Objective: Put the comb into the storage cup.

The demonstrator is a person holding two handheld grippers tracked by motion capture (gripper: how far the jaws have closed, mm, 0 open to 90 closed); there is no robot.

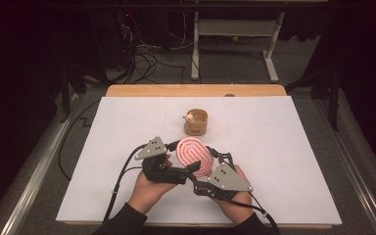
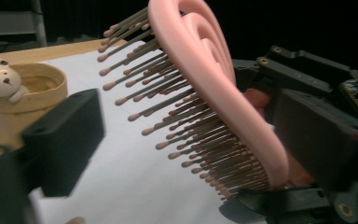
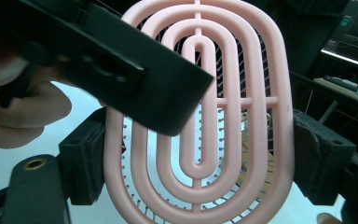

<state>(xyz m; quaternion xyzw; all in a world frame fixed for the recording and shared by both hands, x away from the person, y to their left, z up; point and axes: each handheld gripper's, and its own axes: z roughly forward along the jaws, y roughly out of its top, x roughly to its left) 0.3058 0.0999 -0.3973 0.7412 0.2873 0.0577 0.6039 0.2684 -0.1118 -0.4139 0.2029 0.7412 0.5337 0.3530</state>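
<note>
Right gripper view: right gripper [image 3: 196, 154] clamps the pink brush [image 3: 200, 112] by its two long edges, pads pressed on both sides, brush raised off the tabletop [image 1: 274, 147]. Left gripper [image 2: 186, 135] stands wide, one jaw across the brush's back, the other on the bristle side, neither pressing. Bear cup [image 1: 196, 122] sits just beyond both grippers.

One overhead camera facing forward-down, two close-up gripper cameras, pink brush [image 1: 194, 155] shared.

Right tool [image 1: 214, 157] clamped, left tool [image 1: 188, 169] open, hands side by side.
</note>
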